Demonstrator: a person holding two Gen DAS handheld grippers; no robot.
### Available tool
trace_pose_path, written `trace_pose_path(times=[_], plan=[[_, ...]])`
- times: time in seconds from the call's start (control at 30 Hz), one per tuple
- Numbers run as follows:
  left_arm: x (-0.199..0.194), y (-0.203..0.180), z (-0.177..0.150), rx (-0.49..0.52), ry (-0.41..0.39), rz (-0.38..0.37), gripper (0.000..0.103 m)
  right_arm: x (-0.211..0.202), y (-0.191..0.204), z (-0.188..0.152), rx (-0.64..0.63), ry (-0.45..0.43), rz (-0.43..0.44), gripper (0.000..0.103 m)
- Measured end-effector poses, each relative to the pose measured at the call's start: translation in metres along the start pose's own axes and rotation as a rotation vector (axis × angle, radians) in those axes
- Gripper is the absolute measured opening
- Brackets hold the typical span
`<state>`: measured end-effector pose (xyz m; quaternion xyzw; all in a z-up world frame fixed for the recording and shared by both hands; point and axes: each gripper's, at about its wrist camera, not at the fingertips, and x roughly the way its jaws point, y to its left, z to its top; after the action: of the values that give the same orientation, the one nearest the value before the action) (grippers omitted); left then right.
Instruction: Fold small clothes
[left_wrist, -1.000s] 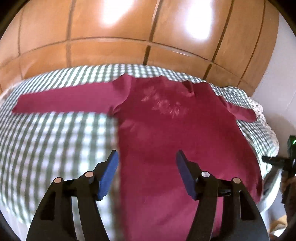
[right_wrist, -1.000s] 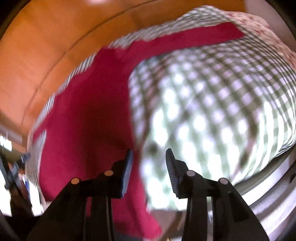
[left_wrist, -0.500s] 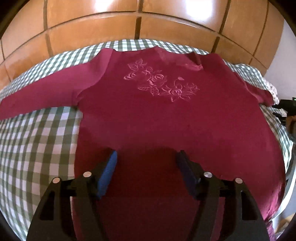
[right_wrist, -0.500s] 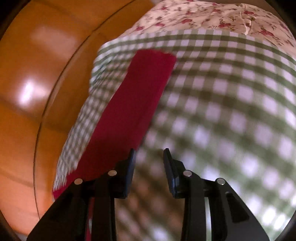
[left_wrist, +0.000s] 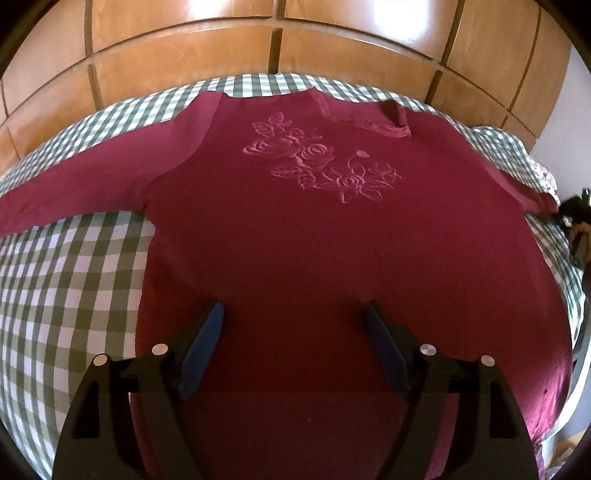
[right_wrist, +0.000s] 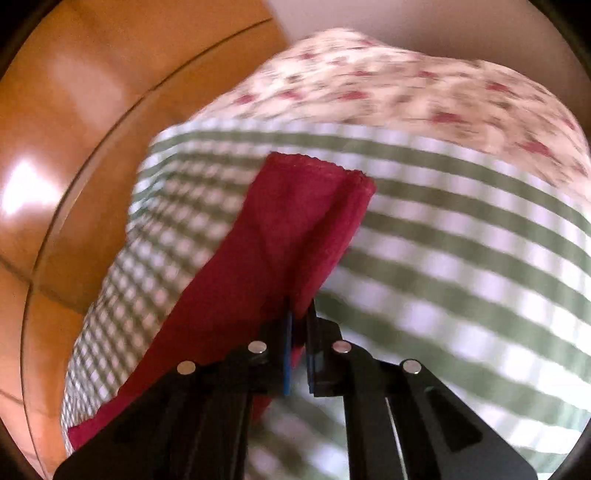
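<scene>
Sweater sleeve (right_wrist: 295, 221) pinched — right gripper (right_wrist: 299, 332) angled down

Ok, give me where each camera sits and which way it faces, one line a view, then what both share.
Left wrist: rides the left gripper, tilted down over the maroon top spread on the checked cloth, facing the wooden panels; its open black fingers show, and the right gripper's dark tip at the right edge.
Right wrist: rides the right gripper, tilted down at the sleeve cuff it has just closed on; only its own fingers show.
Shared: top, checked cloth, flowered fabric, panels.
</scene>
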<state>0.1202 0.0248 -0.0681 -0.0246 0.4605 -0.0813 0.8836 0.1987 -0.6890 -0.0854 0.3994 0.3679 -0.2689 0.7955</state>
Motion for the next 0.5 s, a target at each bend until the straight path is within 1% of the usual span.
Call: trace_pose_path(times=[0.1, 0.2, 0.3, 0.37, 0.4, 0.43, 0.5], plan=[[0.001, 0.001, 0.0, 0.002, -0.002, -0.006, 0.078, -0.008, 0.006, -0.007, -0.052, -0.01, -0.042, 0.005], [-0.002, 0.004, 0.002, -0.016, -0.001, -0.025, 0.079, -0.024, 0.021, -0.011, -0.075, -0.031, -0.016, 0.005], [-0.009, 0.011, 0.005, -0.059, -0.009, -0.058, 0.08, -0.056, 0.06, -0.025, -0.211, -0.059, 0.064, 0.005], [-0.013, 0.016, 0.007, -0.092, -0.014, -0.071, 0.08, -0.073, 0.083, -0.039, -0.28, -0.064, 0.12, 0.005], [-0.014, 0.018, 0.007, -0.1, -0.014, -0.073, 0.08, -0.081, 0.096, -0.047, -0.315, -0.062, 0.151, 0.005], [-0.017, 0.021, 0.007, -0.106, -0.017, -0.072, 0.08, -0.091, 0.116, -0.062, -0.368, -0.054, 0.193, 0.005], [-0.02, 0.025, 0.008, -0.118, -0.024, -0.068, 0.08, -0.1, 0.141, -0.084, -0.425, -0.039, 0.245, 0.005]])
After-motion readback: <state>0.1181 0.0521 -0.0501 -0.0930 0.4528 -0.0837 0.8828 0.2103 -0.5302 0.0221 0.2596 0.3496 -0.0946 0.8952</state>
